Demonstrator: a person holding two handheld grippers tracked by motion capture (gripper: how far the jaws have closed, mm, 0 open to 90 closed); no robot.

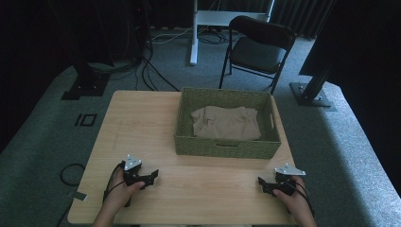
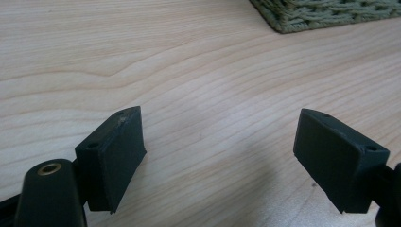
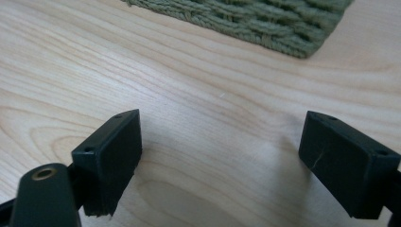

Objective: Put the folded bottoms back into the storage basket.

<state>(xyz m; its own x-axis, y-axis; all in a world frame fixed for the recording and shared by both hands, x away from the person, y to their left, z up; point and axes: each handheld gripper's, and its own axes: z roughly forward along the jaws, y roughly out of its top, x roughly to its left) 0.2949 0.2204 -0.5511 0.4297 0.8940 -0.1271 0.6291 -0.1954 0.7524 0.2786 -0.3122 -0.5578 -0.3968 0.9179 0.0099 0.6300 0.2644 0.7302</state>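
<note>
- Wooden table (image 1: 142, 123) is carrying a green woven basket (image 1: 226, 147), long axis lying left-right, at far centre-right.
- Folded tan cloth (image 1: 227, 123) is lying flat inside it, long side left-right.
- Left gripper (image 1: 150, 178) and right gripper (image 1: 263, 184) are resting near the front edge, jaws spread wide, gripping nothing.

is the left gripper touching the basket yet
Apart. In the high view, bare tabletop separates the left gripper from the woven basket; its jaws stand open with nothing between them.
</note>
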